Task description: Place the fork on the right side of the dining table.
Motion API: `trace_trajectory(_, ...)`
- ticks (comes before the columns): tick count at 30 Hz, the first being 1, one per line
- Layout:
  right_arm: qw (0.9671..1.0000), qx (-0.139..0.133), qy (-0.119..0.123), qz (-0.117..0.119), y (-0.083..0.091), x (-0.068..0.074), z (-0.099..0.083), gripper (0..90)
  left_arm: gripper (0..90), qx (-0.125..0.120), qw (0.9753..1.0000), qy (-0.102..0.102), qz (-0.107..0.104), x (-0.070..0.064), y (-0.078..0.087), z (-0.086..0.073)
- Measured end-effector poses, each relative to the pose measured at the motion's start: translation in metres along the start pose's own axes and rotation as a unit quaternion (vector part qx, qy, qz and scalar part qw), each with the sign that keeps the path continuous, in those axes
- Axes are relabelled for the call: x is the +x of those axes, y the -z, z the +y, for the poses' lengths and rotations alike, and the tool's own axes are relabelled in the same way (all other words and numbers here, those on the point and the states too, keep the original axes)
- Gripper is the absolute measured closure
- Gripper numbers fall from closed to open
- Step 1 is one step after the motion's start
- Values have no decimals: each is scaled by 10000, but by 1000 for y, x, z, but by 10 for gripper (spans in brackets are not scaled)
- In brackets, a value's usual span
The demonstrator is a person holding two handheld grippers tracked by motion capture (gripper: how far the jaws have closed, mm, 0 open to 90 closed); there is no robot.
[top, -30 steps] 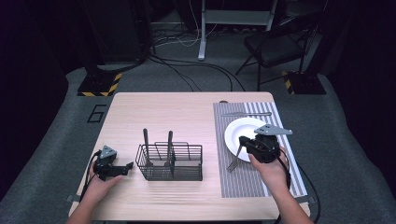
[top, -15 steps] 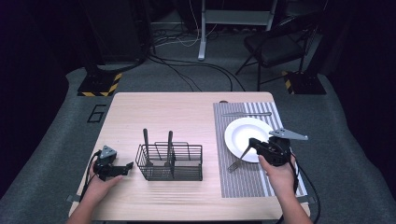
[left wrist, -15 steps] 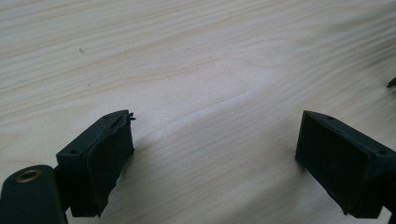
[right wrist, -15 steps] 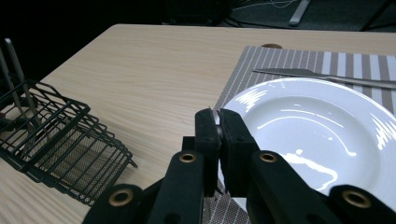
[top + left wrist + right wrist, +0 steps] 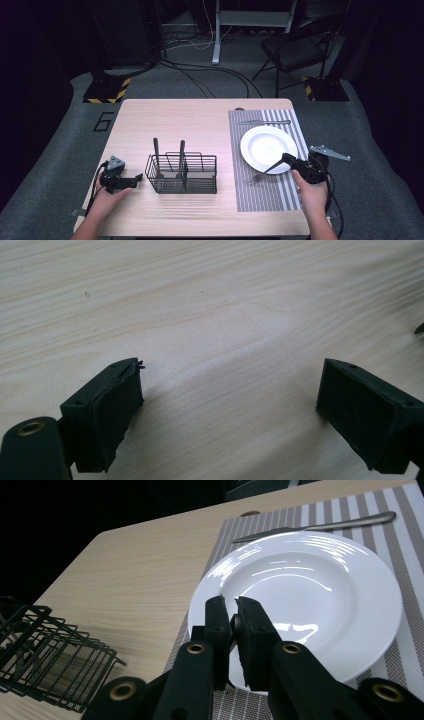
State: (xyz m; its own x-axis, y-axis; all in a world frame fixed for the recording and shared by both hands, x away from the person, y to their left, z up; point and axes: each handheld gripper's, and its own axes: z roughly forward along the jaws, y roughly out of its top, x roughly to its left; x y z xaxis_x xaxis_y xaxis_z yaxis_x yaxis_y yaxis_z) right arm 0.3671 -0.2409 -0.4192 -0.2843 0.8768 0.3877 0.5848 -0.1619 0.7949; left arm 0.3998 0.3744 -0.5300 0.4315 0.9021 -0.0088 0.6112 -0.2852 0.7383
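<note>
Right gripper [image 5: 278, 162] seemingly clamping fork [image 5: 256, 177], beside plate [image 5: 260, 142]

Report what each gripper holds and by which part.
The right gripper is shut on the handle end of a silver metal fork, tines down on the grey striped placemat. The left gripper is open, holding nothing.

Grey carpet floor [image 5: 60, 150], dark room, black chair [image 5: 295, 50] behind.

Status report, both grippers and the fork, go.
Right gripper shut on fork, tines low on striped mat beside plate. Left gripper open, resting on table. Wire basket between them.
</note>
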Motion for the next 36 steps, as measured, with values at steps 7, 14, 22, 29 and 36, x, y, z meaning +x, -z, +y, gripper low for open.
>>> trace_trajectory(7,9995,-15,-288,-120,0,-20,-11,806,108,1,10000,-5,1,0,0,0)
trace_trajectory(14,9976,-32,-685,-57,-2,-36,-19,801,108,0,10000,-1,0,0,0,0)
trace_trajectory(22,9935,-90,-1131,8,-4,-51,-32,792,108,1,10000,-4,-1,0,0,0)
trace_trajectory(29,9891,-104,-1464,87,-7,-62,-42,785,108,0,10000,-4,0,0,0,0)
trace_trajectory(36,9834,-56,-1810,129,-9,-74,-51,770,108,-1,10000,-2,1,0,0,0)
